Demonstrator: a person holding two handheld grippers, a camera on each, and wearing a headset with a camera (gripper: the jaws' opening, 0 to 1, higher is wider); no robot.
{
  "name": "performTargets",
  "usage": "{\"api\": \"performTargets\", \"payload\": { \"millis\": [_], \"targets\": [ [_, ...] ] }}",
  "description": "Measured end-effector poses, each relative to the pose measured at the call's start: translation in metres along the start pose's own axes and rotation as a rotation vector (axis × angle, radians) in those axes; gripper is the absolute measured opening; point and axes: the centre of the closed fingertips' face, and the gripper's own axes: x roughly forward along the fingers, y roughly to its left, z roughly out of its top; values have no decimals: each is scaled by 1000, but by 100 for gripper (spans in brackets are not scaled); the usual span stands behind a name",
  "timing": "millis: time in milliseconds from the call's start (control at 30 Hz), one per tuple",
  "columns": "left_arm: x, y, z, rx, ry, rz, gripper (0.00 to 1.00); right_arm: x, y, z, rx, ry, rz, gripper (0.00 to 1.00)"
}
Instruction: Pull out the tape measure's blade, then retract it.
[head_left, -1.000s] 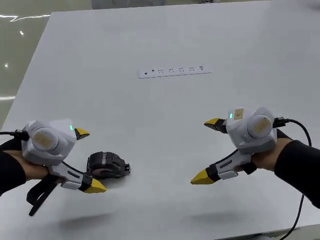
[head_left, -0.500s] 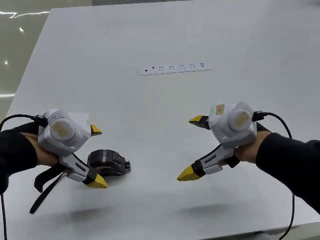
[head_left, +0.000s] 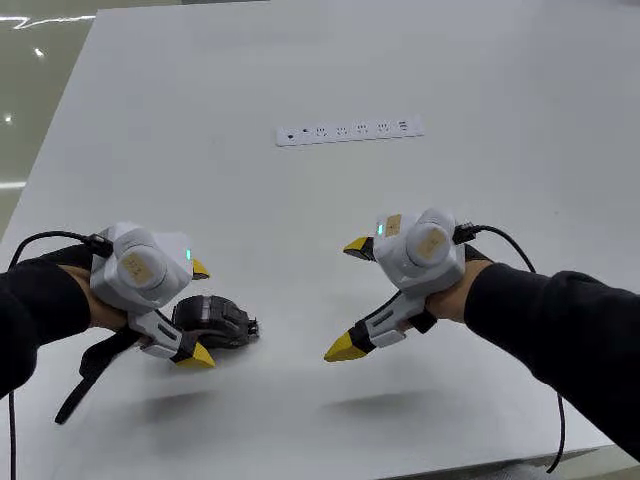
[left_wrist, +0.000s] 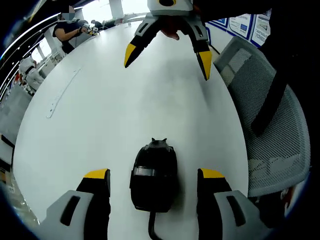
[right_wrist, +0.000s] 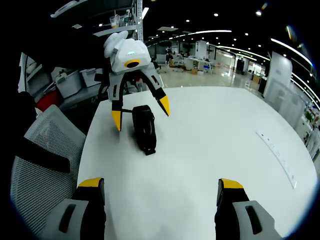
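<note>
While the head view has the black tape measure (head_left: 215, 320) lying on the white table (head_left: 300, 60) near its front left edge, half covered by the left gripper (head_left: 200, 312), the left gripper view clears that up. There the tape measure (left_wrist: 154, 172) sits between that gripper's (left_wrist: 154, 174) yellow-tipped jaws. The jaws are spread, with a strip of bare table on each side, so nothing is gripped. The blade's end hook sits at the case mouth, pointing away from the camera, blade in.

Right gripper (head_left: 350, 297) is well apart to the right, jaws spread wide, nothing between them. Left gripper view catches it (left_wrist: 167, 59) head-on at the top, tips pointing back at the tape measure. Right gripper view: own jaws (right_wrist: 161, 183) released over bare table; across it the left gripper (right_wrist: 140, 113) straddles the tape measure (right_wrist: 144, 127).

White power strip (head_left: 350, 130) lies further back on the table, and shows at the far right in the right gripper view (right_wrist: 277, 157).

The gripper views add a grey mesh chair (left_wrist: 270, 135) beside the table edge, also seen at (right_wrist: 37, 170).
</note>
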Motion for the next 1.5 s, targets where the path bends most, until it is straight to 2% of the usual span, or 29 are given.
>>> {"api": "performTargets", "payload": {
  "millis": [133, 300, 467, 633, 867, 900, 967, 1033, 1167, 1300, 1400, 1500],
  "targets": [
    [3, -2, 3, -15, -2, 1, 63, 8, 1, 5, -5, -9, 21, 90],
    [6, -6, 3, -27, -6, -20, 59, 17, -1, 13, -11, -26, 34, 87],
    [10, -8, 0, -42, -4, -17, 55, 26, 1, 22, -38, -36, 52, 83],
    [12, -5, -3, -47, 4, -11, 51, 33, 4, 26, -72, -30, 77, 79],
    [13, -1, -1, -49, -4, -10, 47, 45, 6, 24, -95, 1, 105, 71],
    [13, -1, -1, -51, -6, -18, 44, 47, 6, 25, -96, 3, 107, 70],
    [13, 5, 0, -64, -6, 9, 38, 49, 6, 26, -97, 5, 109, 70],
    [13, 6, -1, -64, 0, 12, 34, 52, 7, 26, -108, 9, 115, 68],
    [13, 4, -2, -25, 12, 7, 33, 57, 7, 26, -119, 21, 120, 66],
    [14, 4, -2, -20, 14, 7, 33, 60, 8, 27, -129, 26, 126, 64],
    [15, 3, -3, -6, 40, 13, 32, 66, 9, 26, -137, 26, 133, 61],
    [15, 4, -4, -3, 46, 13, 32, 71, 10, 25, -145, 32, 137, 58]
  ]
}}
